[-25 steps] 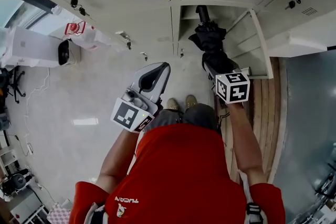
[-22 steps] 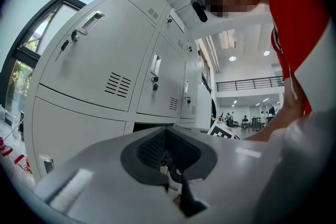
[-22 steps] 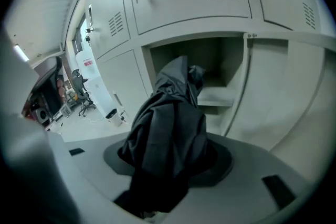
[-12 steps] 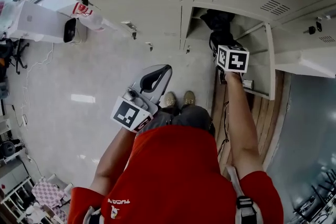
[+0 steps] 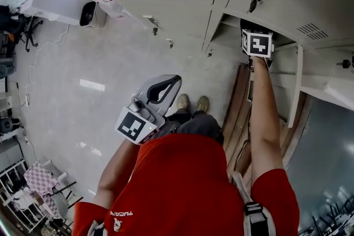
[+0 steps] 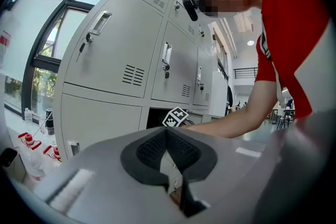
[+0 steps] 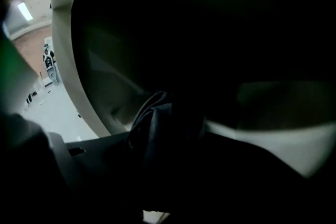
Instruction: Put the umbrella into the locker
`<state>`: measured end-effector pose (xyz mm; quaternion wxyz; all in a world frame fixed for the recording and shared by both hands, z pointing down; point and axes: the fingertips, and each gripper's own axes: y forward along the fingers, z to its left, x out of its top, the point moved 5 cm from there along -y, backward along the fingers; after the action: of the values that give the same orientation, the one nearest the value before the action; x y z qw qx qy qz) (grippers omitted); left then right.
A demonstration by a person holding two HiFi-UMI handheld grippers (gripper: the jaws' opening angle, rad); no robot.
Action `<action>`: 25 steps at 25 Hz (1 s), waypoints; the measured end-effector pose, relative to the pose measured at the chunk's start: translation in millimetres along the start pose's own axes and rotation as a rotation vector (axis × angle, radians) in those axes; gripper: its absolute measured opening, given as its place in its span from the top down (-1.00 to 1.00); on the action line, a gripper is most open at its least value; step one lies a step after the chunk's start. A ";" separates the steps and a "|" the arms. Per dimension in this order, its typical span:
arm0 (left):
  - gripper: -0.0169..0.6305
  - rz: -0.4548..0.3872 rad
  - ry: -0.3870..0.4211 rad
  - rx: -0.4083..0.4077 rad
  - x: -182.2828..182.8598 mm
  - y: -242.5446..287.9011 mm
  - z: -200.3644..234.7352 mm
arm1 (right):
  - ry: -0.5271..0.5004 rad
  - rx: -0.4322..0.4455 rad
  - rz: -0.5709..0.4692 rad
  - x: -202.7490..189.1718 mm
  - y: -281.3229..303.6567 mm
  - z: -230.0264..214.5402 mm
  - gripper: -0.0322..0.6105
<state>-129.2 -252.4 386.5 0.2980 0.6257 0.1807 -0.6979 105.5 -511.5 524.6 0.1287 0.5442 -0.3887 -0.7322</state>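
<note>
Two grippers show from the head view. The right gripper (image 5: 255,41) is now at the mouth of the open locker (image 5: 228,30), with only its marked cube sticking out. A second ago it was out in front of the locker, and the dark umbrella could be seen in its jaws. Now the umbrella has gone in and cannot be seen from above. So I think the umbrella is almost put away, and letting go is what is left. The left gripper (image 5: 149,105) hangs well away from the locker, near the person's legs. In the left gripper view its jaws are pressed together with nothing in them, and the other arm reaches into the locker. The right gripper view is very dark, because it looks into the locker. The umbrella (image 7: 157,123) is a dark bundle pinched in the right jaws. Its long side seems to run on from the jaws, deeper into the locker and a bit down. Which end goes first I cannot tell.
</note>
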 end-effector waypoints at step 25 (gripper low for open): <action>0.93 0.070 0.010 -0.004 -3.5 42.9 2.6 | -0.281 -0.044 -0.161 25.6 45.1 -9.9 -0.04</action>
<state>-103.5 -285.8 395.5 0.3228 0.6344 0.1614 -0.6836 94.2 -561.4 537.6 0.0257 0.4628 -0.3420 -0.8175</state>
